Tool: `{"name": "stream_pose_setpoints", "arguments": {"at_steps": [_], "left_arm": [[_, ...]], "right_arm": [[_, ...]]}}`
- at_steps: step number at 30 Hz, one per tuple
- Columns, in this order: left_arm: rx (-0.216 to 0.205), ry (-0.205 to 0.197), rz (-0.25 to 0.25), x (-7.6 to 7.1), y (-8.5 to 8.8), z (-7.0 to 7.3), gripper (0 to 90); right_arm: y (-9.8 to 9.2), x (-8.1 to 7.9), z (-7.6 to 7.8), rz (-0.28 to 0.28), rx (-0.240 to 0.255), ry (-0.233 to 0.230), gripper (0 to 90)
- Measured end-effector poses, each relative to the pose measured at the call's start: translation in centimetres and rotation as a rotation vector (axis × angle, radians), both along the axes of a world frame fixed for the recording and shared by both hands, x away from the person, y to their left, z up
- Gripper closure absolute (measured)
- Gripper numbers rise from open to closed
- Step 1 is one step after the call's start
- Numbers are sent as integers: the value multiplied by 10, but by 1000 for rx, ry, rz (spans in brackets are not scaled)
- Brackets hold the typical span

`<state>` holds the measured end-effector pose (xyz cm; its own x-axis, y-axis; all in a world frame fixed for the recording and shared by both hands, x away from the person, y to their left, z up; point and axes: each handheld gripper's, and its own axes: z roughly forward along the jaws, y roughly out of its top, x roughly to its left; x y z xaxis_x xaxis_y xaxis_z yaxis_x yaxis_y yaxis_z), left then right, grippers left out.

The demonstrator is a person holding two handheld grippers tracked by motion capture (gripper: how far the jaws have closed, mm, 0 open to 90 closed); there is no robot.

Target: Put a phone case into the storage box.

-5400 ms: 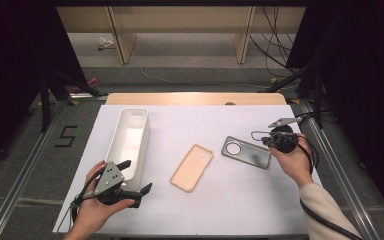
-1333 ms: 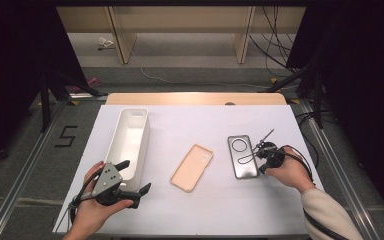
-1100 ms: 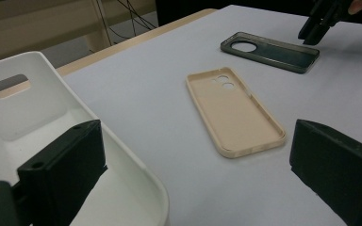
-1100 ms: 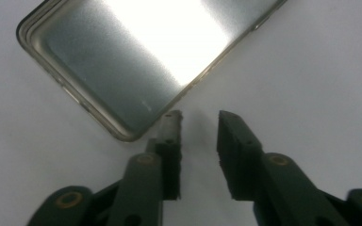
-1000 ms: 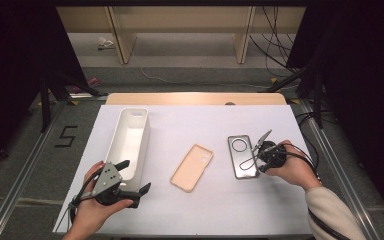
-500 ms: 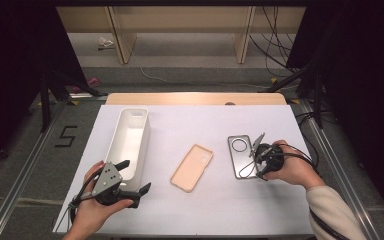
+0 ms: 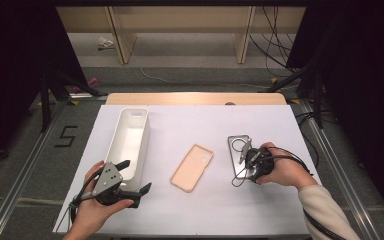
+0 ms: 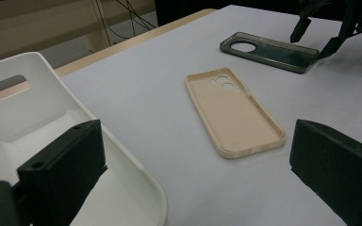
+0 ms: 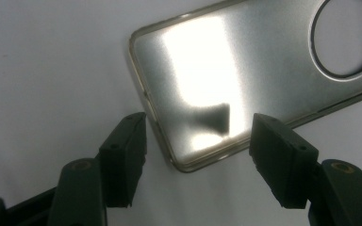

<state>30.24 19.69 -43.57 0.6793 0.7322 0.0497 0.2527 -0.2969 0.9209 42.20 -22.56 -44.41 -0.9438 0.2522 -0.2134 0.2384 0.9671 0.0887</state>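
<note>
right gripper (image 9: 195,150) astride grey case (image 9: 264,70) corner

Right tongs (image 7: 244,159) (jaws just opened) released grey case (image 7: 238,150).

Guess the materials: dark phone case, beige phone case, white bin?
Dark phone case: likely soft clear-smoked plastic, glossy; it throws a bright glare patch and has a raised rim. Beige phone case: probably silicone or matte plastic; even, dull surface with no glare. White bin: seemingly rigid moulded plastic, satin, with smooth rounded walls and a cut-out handle slot.
</note>
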Motion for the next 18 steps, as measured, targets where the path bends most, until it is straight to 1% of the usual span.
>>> {"name": "stream_pose_setpoints", "arguments": {"at_steps": [3, 6, 9, 16, 17, 18], "left_arm": [[0, 0, 0, 0, 0, 0, 36], [0, 0, -1, 0, 0, 0, 36], [-1, 0, -1, 0, 0, 0, 36], [0, -1, -1, 0, -1, 0, 35], [0, -1, -1, 0, -1, 0, 35], [1, -2, -2, 0, 0, 0, 36]], "right_arm": [[3, 1, -1, 15, -3, -6, 371], [8, 0, -2, 44, -10, -14, 367], [9, 0, -3, 55, -17, -19, 374], [14, -1, -7, 81, -53, -14, 397], [14, -1, -8, 89, -52, -17, 397], [15, -1, -8, 92, -59, -11, 400]]}}
